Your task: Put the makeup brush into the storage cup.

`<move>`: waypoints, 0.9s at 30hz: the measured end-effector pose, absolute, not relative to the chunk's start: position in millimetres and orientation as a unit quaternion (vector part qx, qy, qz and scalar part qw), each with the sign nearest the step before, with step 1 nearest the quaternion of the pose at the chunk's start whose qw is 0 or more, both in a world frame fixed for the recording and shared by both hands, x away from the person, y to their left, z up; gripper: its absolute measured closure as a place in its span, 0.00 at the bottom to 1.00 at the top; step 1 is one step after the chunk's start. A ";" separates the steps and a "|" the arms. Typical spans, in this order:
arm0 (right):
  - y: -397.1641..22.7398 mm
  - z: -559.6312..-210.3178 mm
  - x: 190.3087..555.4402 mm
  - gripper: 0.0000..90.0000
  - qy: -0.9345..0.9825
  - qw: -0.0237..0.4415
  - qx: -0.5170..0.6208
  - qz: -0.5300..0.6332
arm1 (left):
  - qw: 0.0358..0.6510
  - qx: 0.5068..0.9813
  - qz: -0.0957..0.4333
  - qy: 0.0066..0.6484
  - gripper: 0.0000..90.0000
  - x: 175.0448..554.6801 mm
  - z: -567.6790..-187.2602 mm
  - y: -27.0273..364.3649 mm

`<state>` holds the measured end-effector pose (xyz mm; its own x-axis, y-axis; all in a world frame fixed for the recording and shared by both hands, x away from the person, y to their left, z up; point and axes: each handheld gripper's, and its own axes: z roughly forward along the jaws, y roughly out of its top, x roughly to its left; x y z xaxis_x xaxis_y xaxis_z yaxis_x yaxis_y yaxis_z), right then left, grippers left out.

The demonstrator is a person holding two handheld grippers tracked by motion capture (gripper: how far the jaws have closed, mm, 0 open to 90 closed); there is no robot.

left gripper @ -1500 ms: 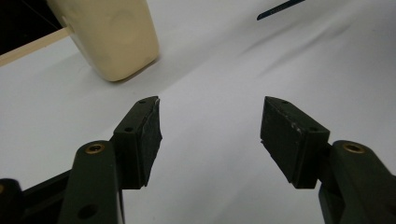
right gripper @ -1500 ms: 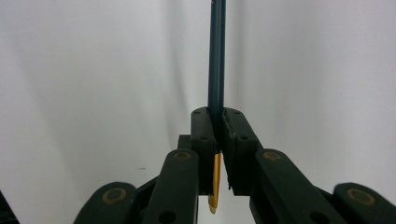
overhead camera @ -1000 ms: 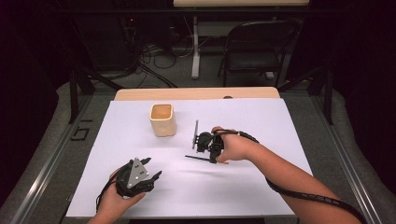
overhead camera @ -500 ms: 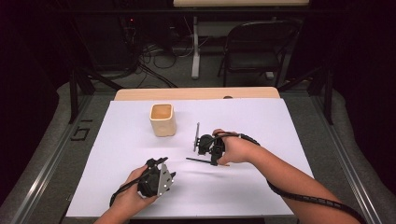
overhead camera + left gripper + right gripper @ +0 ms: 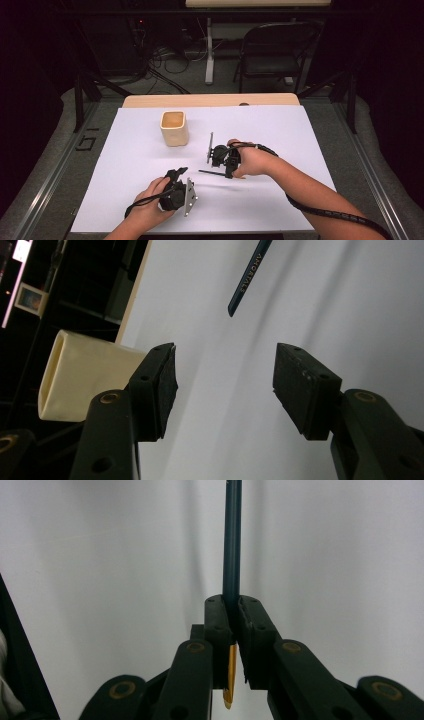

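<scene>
You are holding a dark teal pencil (image 5: 232, 540) in your right gripper (image 5: 231, 625), its fingers clamped tight on the shaft close to the sharpened end, so the pale wooden cone pokes back behind the pads and the long painted body sticks out in front. Gripping it that far back is leaving the blunt end free, likely so the other gripper can take it. The shaft is slim, straight and glossy, with small printed lettering along one side (image 5: 248, 274). Your left gripper (image 5: 176, 189) is sitting just short of the pencil's free end, and its fingers (image 5: 162, 385) have just been narrowing but are still wide apart with nothing between them; their pads look matte and rubbery. Beyond the pencil, a cream cup (image 5: 174, 128) with rounded square walls is standing upright, mouth open. Under the pencil, the counter (image 5: 300, 135) is wearing a smooth white sheet.
</scene>
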<state>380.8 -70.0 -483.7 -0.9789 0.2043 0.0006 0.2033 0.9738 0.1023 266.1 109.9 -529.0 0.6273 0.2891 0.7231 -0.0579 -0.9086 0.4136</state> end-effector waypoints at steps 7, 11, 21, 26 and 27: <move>-69.0 -483.1 380.4 0.93 0.994 0.004 0.100 0.054 | 0.184 0.874 0.448 0.029 0.50 264.5 -533.3 100.5; -68.0 -483.4 379.8 0.93 0.994 0.002 0.100 0.053 | 0.170 0.873 0.457 0.021 0.53 264.0 -535.7 95.9; -67.0 -484.5 379.1 0.93 0.994 0.000 0.098 0.053 | 0.144 0.868 0.475 0.000 0.55 264.2 -540.1 86.8; -66.8 -484.2 378.9 0.93 0.994 0.001 0.096 0.055 | 0.141 0.867 0.478 -0.008 0.56 264.2 -542.4 83.3; -66.7 -484.2 378.6 0.93 0.994 -0.001 0.097 0.055 | 0.140 0.867 0.478 -0.009 0.56 264.0 -542.6 82.2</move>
